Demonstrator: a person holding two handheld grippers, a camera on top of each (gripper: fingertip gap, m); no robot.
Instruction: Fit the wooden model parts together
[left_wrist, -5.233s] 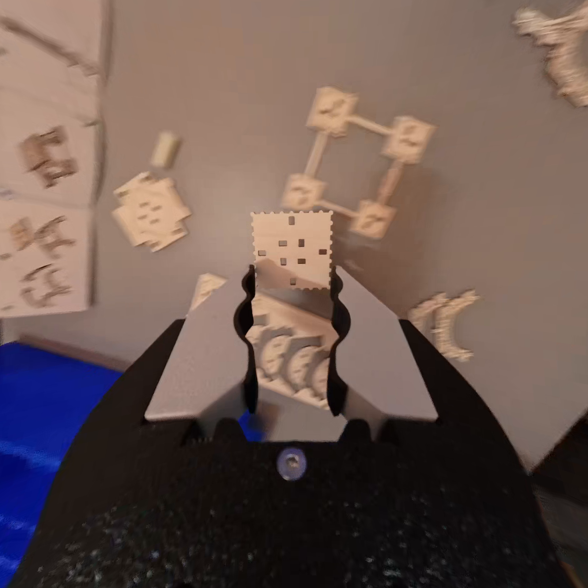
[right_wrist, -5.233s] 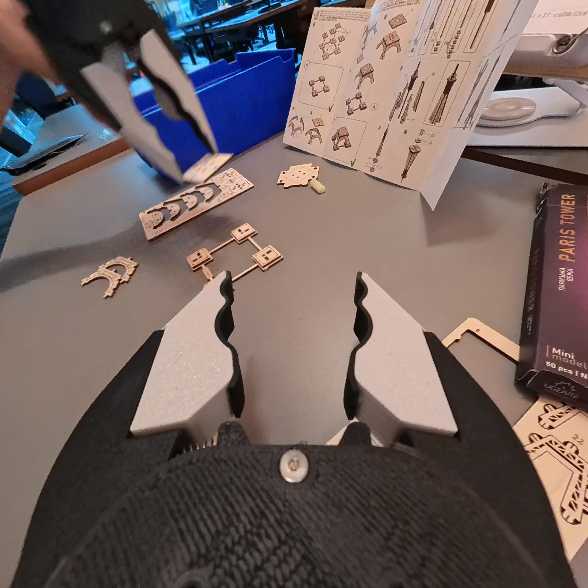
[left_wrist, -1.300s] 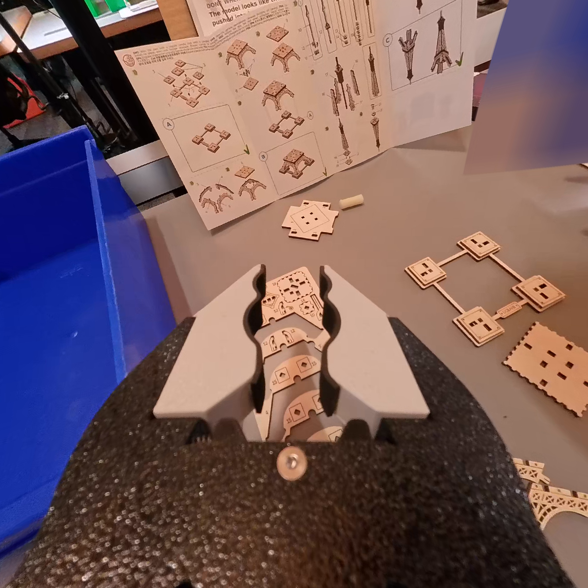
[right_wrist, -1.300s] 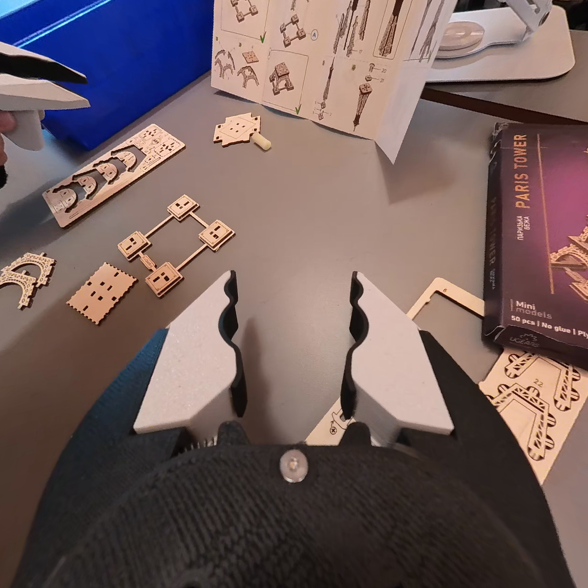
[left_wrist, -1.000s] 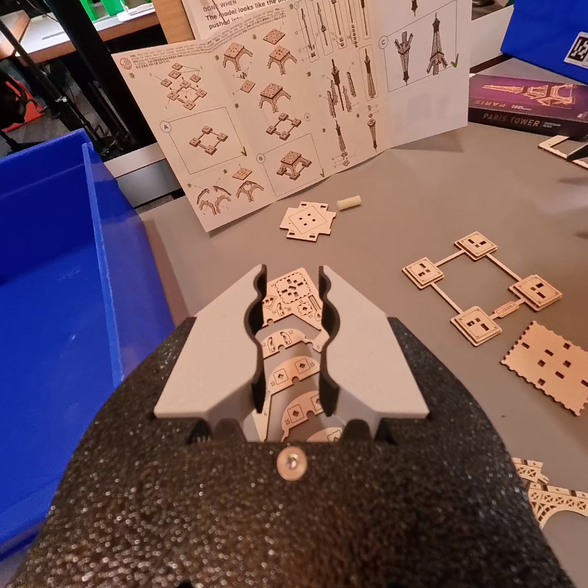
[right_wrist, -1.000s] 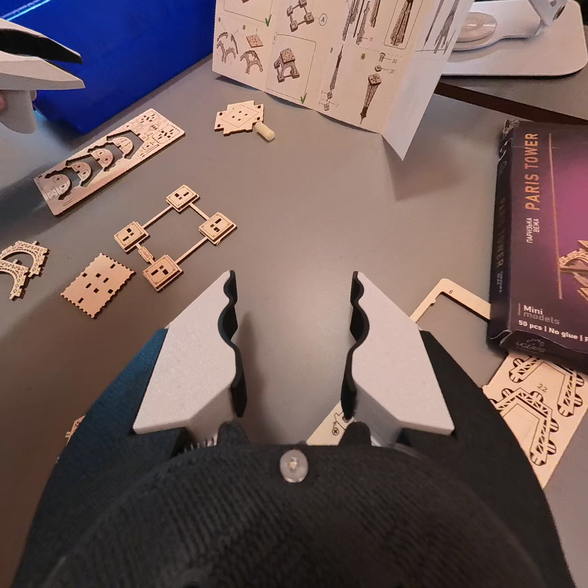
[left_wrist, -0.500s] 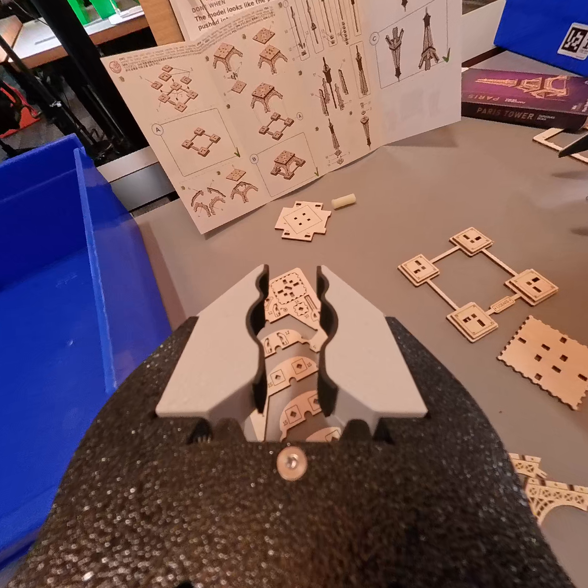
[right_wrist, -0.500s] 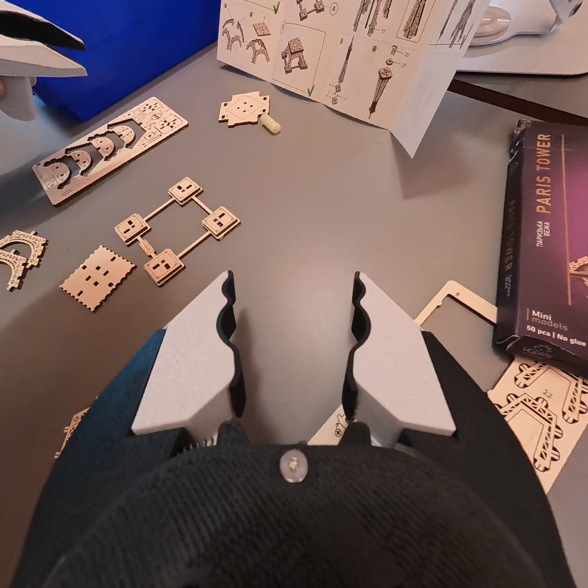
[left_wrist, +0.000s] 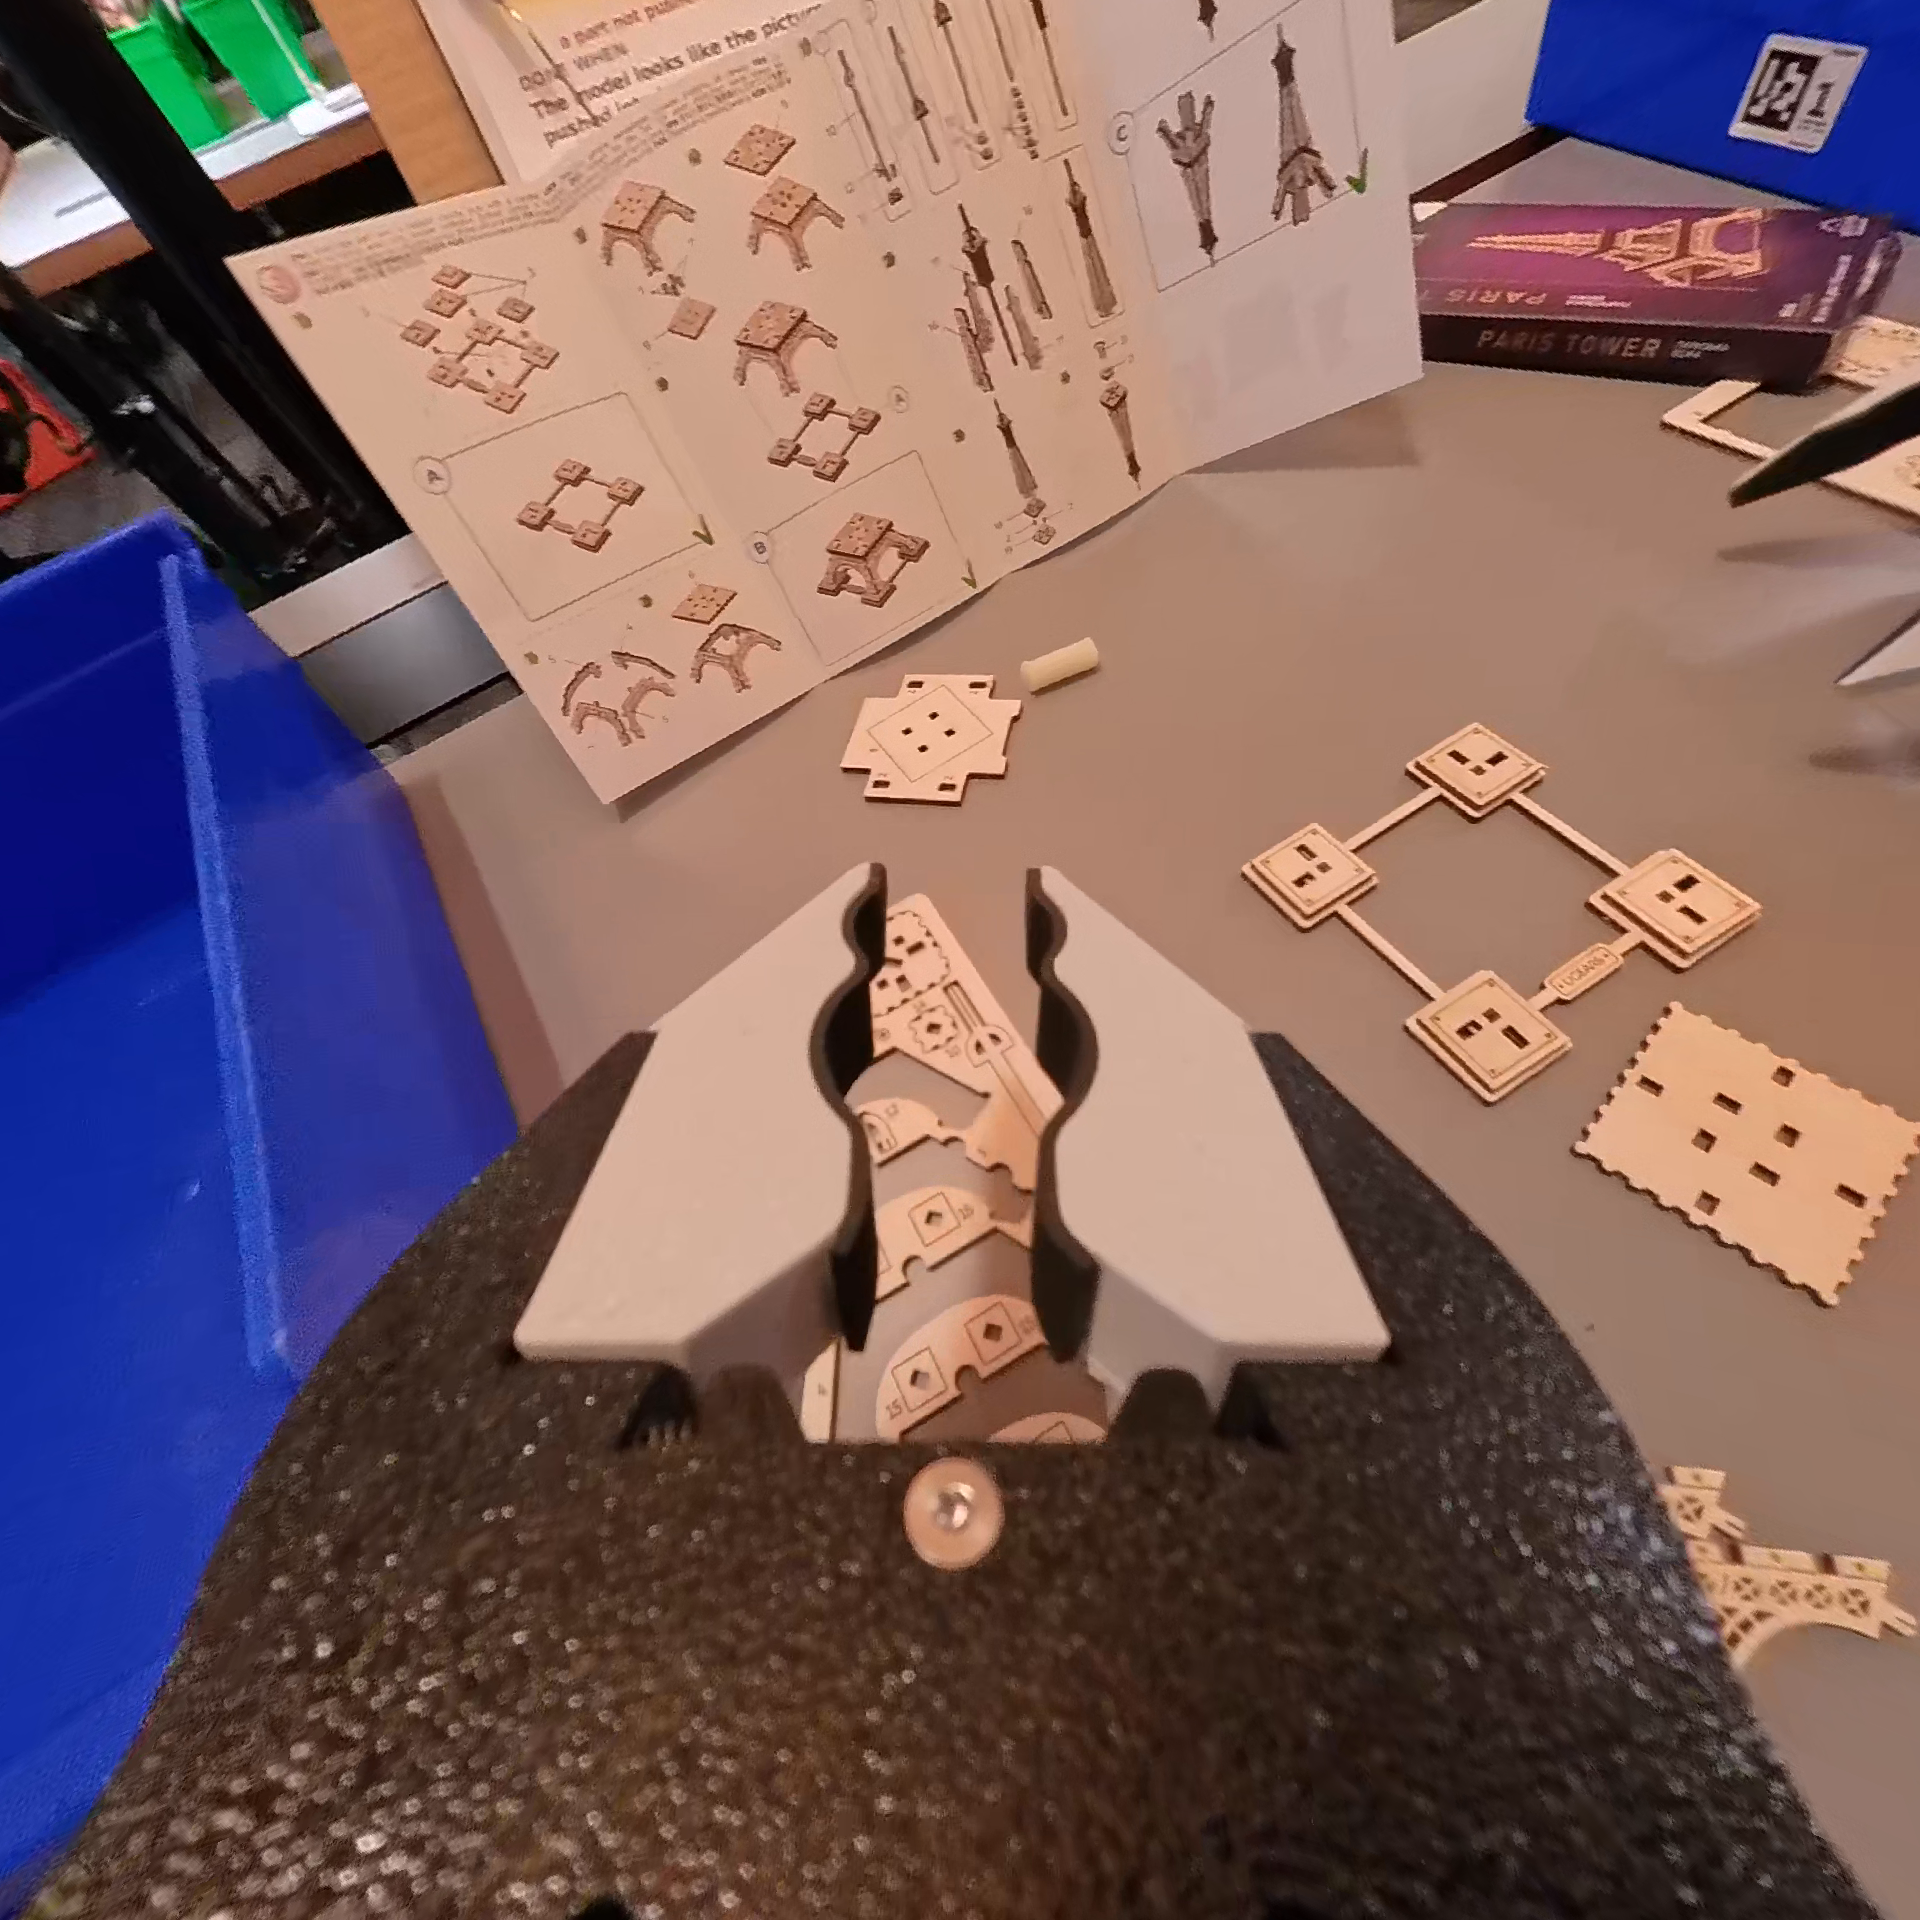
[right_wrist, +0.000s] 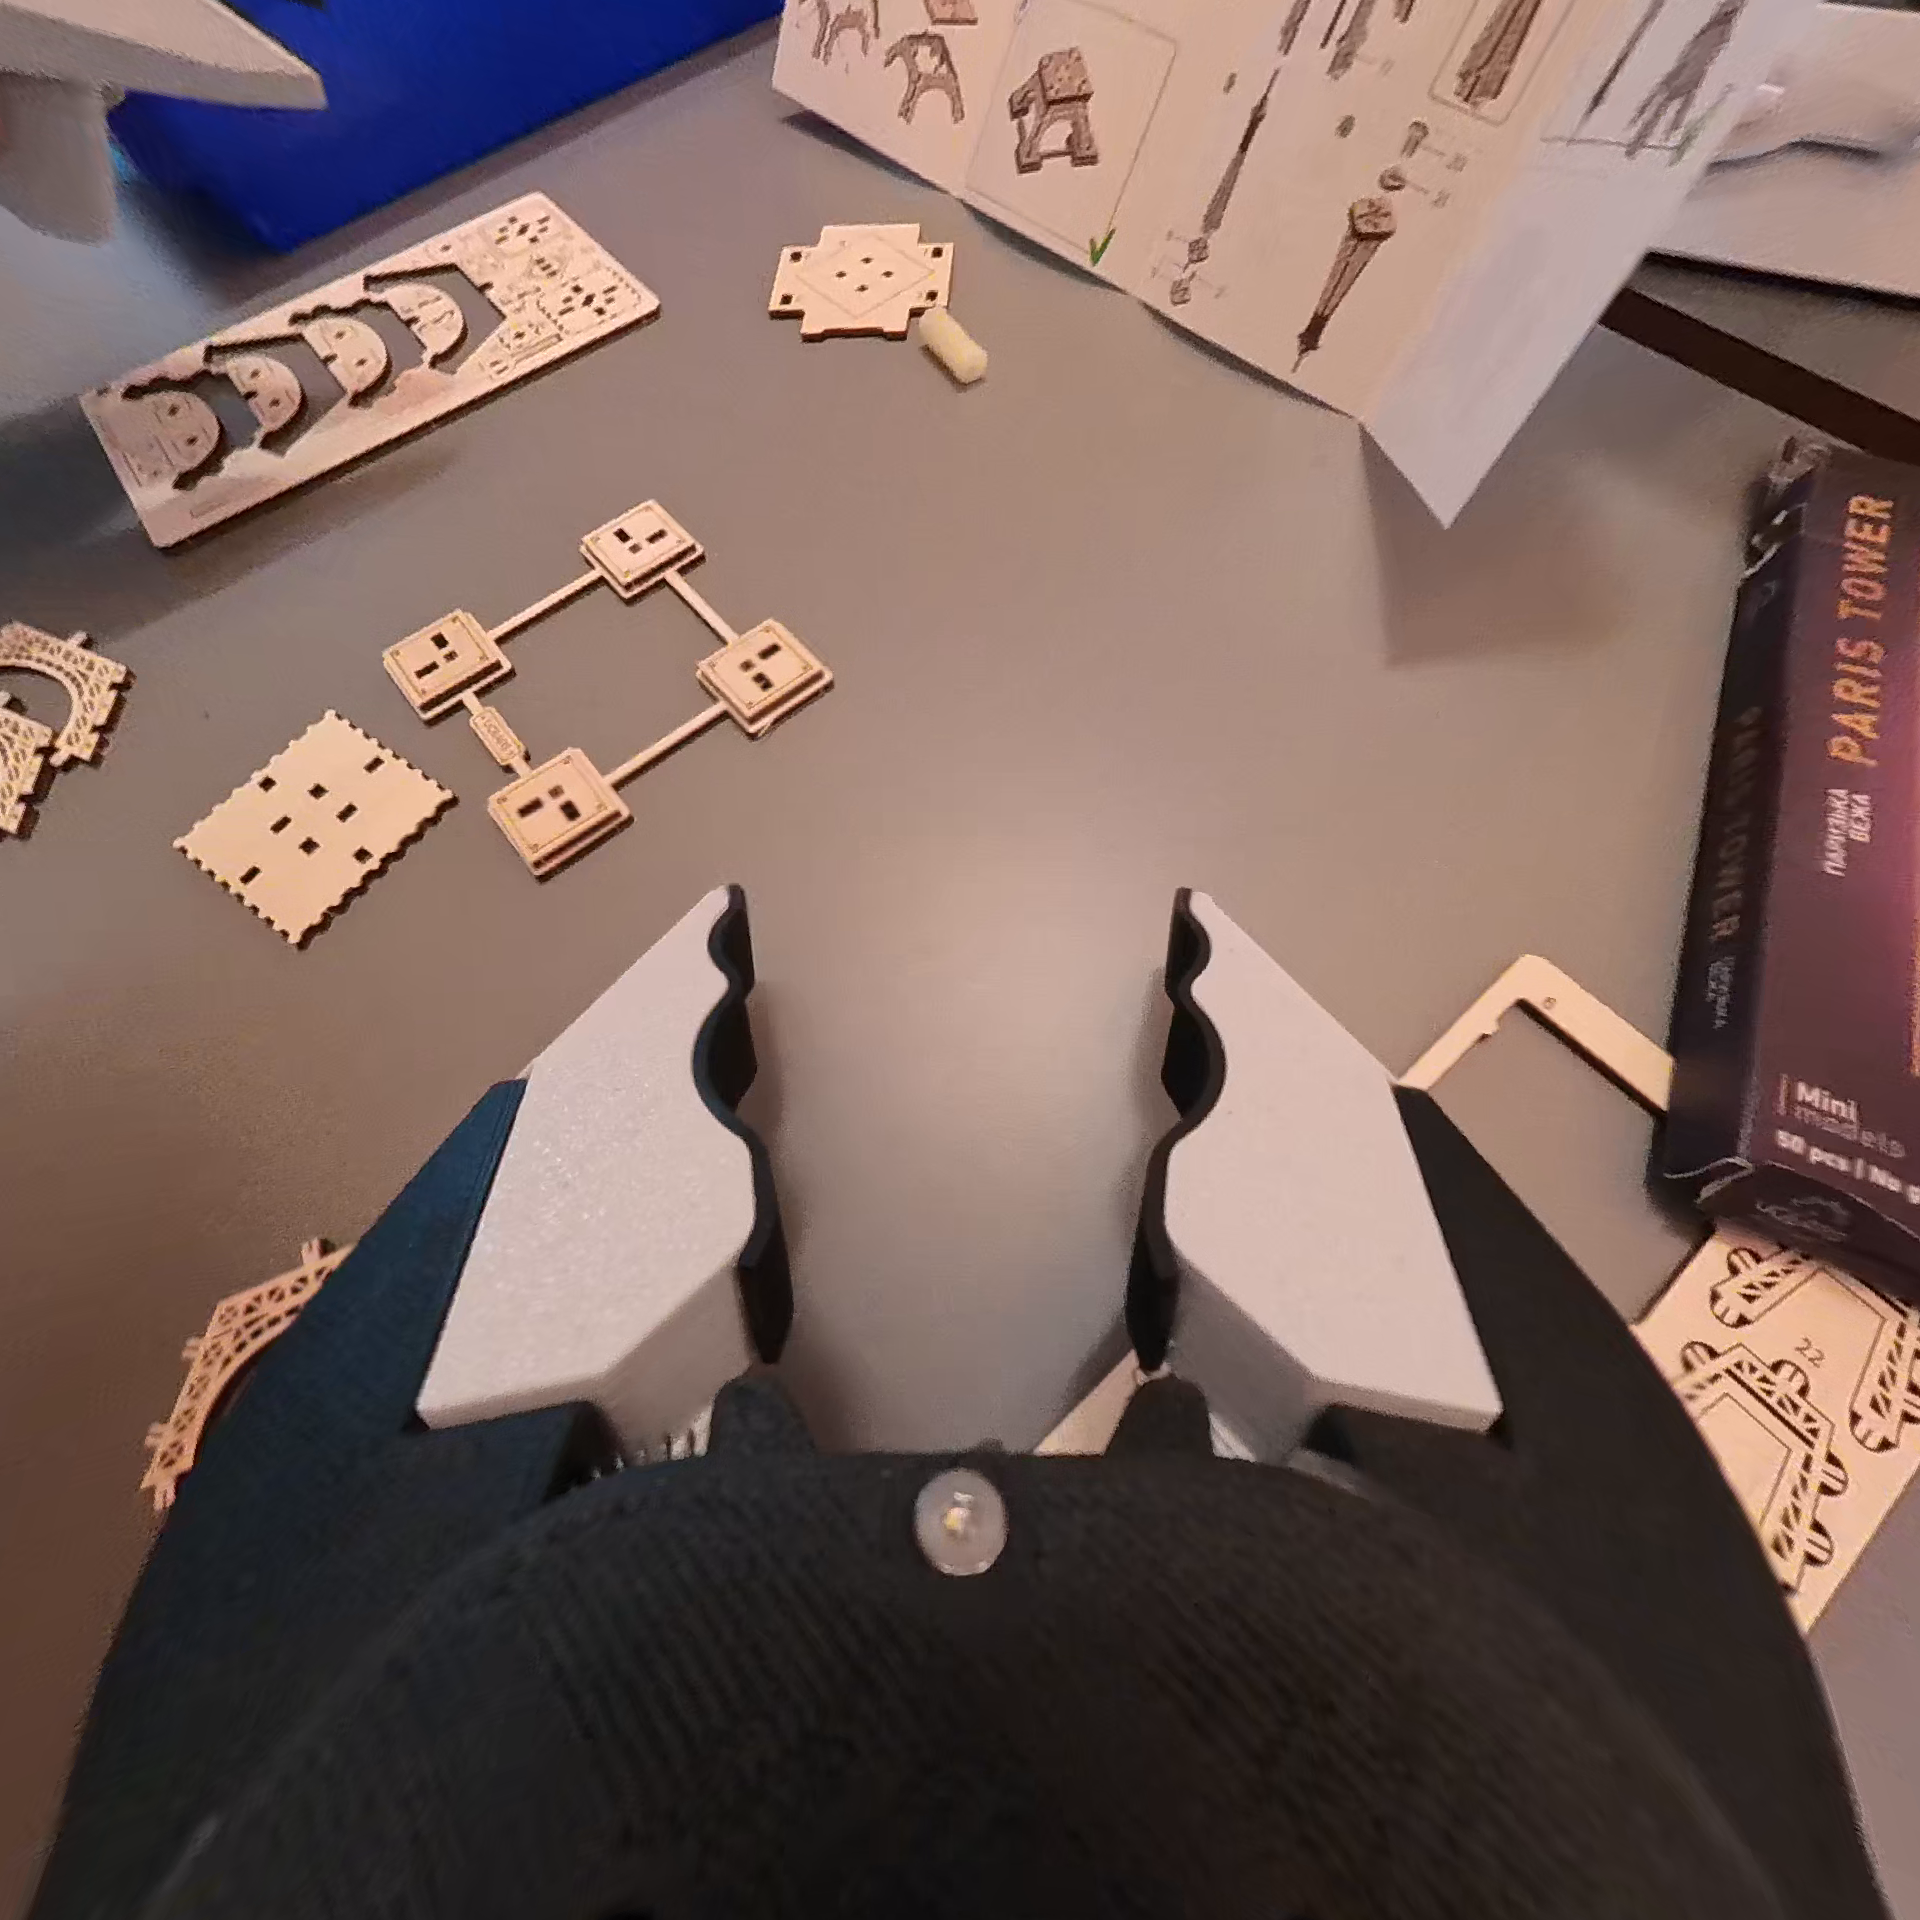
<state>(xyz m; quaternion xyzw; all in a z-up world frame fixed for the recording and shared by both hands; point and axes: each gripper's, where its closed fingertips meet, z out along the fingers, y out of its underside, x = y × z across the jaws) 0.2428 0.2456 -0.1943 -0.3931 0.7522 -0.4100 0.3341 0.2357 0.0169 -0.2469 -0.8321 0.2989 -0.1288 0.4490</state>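
The right gripper (right_wrist: 961, 904) hangs wide open and empty above bare grey table (right_wrist: 1039, 623). The left gripper (left_wrist: 956, 883) is parted by a narrower gap, grasping nothing, over the punched wooden sheet (left_wrist: 935, 1174) lying flat beneath its fingers. Ahead-right of those fingers lies the four-pad square frame (left_wrist: 1496, 914), with the slotted scalloped plate (left_wrist: 1756, 1148) just beside it, apart.

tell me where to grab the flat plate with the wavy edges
The wavy-edged plate lies flat on the table, apart from the square frame. Probably come from above with the open right claw and pinch two opposite edges; its faces offer no grip.
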